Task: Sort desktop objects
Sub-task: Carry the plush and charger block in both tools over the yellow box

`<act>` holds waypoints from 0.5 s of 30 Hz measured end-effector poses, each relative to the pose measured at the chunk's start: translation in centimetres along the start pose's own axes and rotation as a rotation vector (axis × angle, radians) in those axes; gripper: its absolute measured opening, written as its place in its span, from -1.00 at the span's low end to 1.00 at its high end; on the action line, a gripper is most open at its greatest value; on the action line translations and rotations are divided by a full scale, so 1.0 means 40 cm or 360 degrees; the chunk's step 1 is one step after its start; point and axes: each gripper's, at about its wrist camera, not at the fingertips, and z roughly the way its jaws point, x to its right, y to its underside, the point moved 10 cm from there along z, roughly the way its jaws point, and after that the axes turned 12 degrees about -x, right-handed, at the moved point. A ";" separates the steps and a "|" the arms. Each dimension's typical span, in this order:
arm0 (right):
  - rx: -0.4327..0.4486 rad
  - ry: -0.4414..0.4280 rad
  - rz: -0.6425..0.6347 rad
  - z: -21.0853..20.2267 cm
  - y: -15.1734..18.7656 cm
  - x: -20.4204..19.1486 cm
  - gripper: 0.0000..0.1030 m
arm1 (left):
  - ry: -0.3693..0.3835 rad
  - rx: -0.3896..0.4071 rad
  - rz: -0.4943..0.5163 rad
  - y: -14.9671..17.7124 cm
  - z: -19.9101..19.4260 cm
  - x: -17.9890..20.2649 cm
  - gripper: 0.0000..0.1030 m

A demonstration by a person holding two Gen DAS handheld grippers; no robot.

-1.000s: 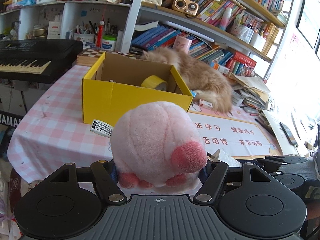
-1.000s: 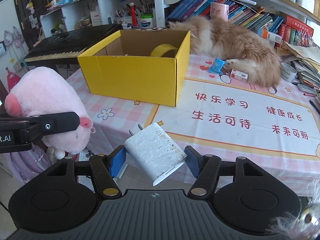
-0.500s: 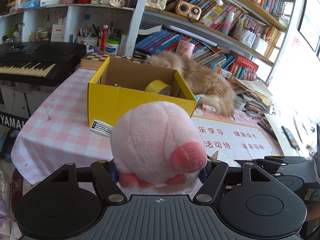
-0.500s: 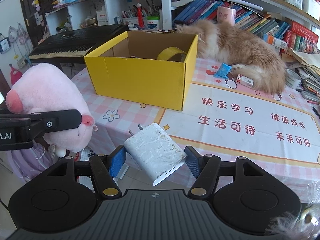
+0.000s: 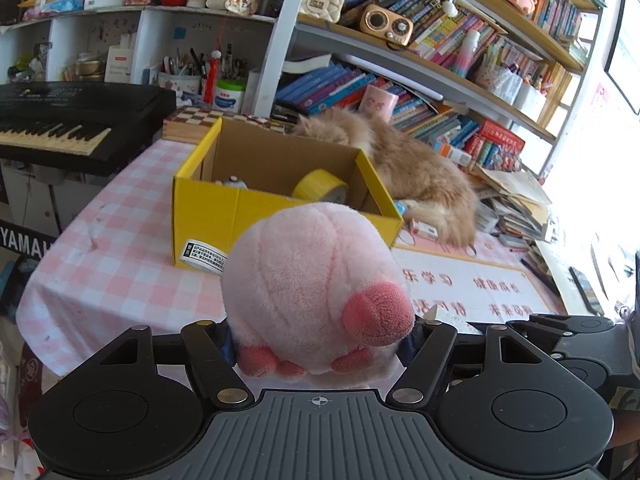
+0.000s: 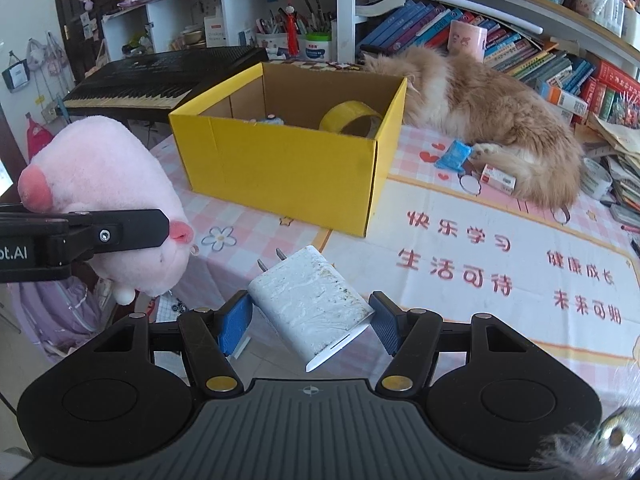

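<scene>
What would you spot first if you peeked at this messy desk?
Probably the fluffy pink plush pig, squeezed in the left gripper right up close. Behind it an open yellow cardboard box sits on the checked tablecloth, and a fluffy ginger cat lies right behind the box.

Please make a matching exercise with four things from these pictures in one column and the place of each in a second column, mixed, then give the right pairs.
Things:
1. pink plush toy
2. white charger
3. yellow tape roll
4. cat

Places:
A. inside the yellow box
B. lying on the table beside the box
C. held in the left gripper
D. held in the right gripper

Pairs: 1-C, 2-D, 3-A, 4-B
</scene>
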 end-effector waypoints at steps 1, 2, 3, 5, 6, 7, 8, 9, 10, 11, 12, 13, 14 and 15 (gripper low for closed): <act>0.0008 -0.0003 -0.0001 0.002 -0.010 0.004 0.19 | -0.0010 0.0015 -0.0007 -0.012 0.001 -0.005 0.36; 0.0021 -0.0009 -0.0001 0.003 -0.022 0.007 0.19 | -0.0020 0.0032 -0.0016 -0.026 0.001 -0.011 0.36; 0.0036 -0.0017 -0.0003 0.004 -0.037 0.010 0.19 | -0.0030 0.0049 -0.0024 -0.041 0.000 -0.015 0.36; 0.0071 -0.0036 -0.0012 0.004 -0.073 0.016 0.19 | -0.0053 0.0088 -0.0040 -0.072 -0.004 -0.026 0.36; 0.0090 -0.0045 -0.0022 0.005 -0.095 0.019 0.19 | -0.0062 0.0108 -0.0048 -0.090 -0.005 -0.033 0.36; 0.0110 -0.0050 -0.0033 0.005 -0.117 0.021 0.19 | -0.0071 0.0126 -0.0054 -0.107 -0.007 -0.039 0.36; 0.0132 -0.0054 -0.0052 0.006 -0.142 0.024 0.19 | -0.0082 0.0144 -0.0057 -0.125 -0.006 -0.045 0.36; 0.0154 -0.0056 -0.0073 0.007 -0.167 0.026 0.19 | -0.0095 0.0161 -0.0054 -0.143 -0.005 -0.049 0.36; 0.0178 -0.0055 -0.0097 0.008 -0.194 0.028 0.19 | -0.0108 0.0177 -0.0051 -0.162 -0.002 -0.053 0.36; 0.0200 -0.0056 -0.0120 0.010 -0.220 0.031 0.19 | -0.0119 0.0193 -0.0050 -0.177 0.001 -0.055 0.36; 0.0219 -0.0060 -0.0143 0.014 -0.245 0.033 0.19 | -0.0126 0.0212 -0.0052 -0.196 0.005 -0.057 0.36; 0.0238 -0.0065 -0.0166 0.018 -0.272 0.037 0.19 | -0.0129 0.0232 -0.0053 -0.214 0.009 -0.058 0.36; 0.0256 -0.0071 -0.0186 0.023 -0.297 0.039 0.19 | -0.0135 0.0251 -0.0053 -0.233 0.014 -0.059 0.36; 0.0271 -0.0074 -0.0207 0.030 -0.320 0.041 0.19 | -0.0145 0.0269 -0.0053 -0.251 0.020 -0.060 0.36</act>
